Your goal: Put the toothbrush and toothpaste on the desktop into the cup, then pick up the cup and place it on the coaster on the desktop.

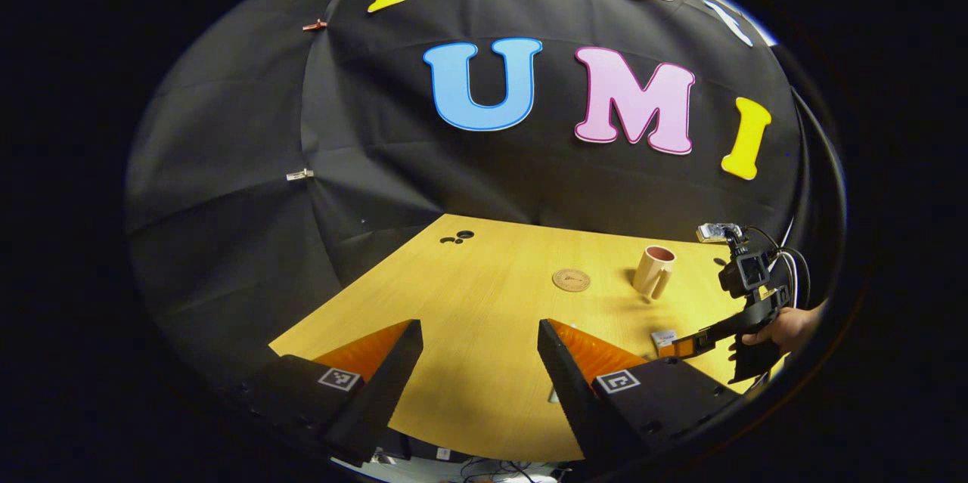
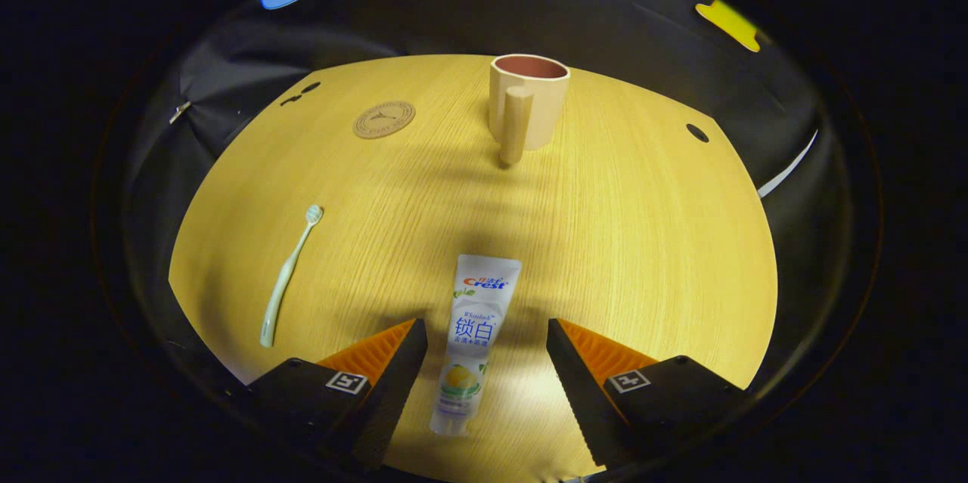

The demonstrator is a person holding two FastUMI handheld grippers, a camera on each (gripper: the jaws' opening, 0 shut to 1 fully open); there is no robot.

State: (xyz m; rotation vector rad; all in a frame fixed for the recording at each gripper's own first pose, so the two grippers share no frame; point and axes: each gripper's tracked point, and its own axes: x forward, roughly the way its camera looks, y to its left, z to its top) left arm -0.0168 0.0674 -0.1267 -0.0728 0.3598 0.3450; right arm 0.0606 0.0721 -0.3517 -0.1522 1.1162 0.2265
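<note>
Toothpaste (image 2: 470,339) flat btwn open jaws of right gripper (image 2: 484,362).

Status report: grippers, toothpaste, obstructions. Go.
Right hand-held gripper open, straddling toothpaste, not gripping. Left hand-held gripper open, holding nothing. Toothbrush flat on desk; cup upright, path unobstructed.

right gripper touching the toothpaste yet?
Apart. In the right gripper view the toothpaste tube lies flat on the desktop between the right gripper's open jaws, with bare wood showing on both sides.

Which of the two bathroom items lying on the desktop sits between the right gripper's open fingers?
The toothpaste: it lies between the right gripper fingers, untouched, while the toothbrush lies well off to the side.
</note>
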